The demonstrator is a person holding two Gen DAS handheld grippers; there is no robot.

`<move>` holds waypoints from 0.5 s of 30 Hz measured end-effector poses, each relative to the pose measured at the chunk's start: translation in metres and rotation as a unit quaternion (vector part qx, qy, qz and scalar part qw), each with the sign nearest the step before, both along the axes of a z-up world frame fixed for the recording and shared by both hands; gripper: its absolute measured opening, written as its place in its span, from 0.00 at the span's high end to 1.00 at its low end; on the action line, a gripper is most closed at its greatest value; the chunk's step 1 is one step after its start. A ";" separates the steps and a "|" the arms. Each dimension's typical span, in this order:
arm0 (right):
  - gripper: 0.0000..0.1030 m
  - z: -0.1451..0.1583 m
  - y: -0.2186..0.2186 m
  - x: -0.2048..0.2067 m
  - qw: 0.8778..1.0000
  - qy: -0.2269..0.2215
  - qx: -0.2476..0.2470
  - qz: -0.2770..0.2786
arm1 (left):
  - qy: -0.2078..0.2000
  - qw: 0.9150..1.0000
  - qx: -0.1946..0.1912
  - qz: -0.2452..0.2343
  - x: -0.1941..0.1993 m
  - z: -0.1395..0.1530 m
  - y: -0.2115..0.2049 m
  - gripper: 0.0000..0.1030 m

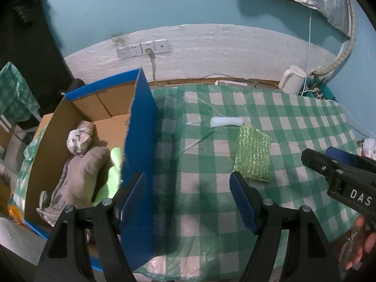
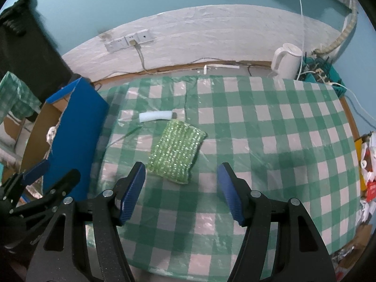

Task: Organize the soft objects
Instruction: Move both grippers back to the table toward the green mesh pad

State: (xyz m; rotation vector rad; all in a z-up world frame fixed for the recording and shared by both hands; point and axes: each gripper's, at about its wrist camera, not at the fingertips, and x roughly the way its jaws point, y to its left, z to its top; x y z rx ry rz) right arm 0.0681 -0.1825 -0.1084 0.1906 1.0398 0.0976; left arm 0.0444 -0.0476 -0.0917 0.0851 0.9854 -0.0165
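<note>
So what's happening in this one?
A person holds a gripper in each hand over a table with a green checked cloth, sorting soft items into a cardboard box at its left edge. The box already holds a grey cloth, a crumpled bundle and something light green. A green bubble-wrap pouch and a white foam roll still lie on the cloth. The left gripper and right gripper are both open and empty.

Left hand-held gripper [image 1: 188, 198] and right hand-held gripper [image 2: 181, 191] tilt downward, jaws apart, empty.
</note>
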 end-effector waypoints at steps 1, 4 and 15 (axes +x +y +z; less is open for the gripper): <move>0.37 -0.002 -0.002 0.000 1.000 0.003 0.000 -0.001 | 0.001 1.000 0.000 0.000 0.000 -0.002 -0.001 0.28; 0.37 -0.006 -0.006 0.002 1.000 0.009 0.003 -0.005 | 0.008 1.000 0.005 -0.002 0.005 -0.007 -0.007 0.28; 0.37 -0.024 -0.010 0.014 0.999 0.031 0.003 -0.009 | 0.035 0.999 0.010 0.001 0.026 -0.030 -0.013 0.28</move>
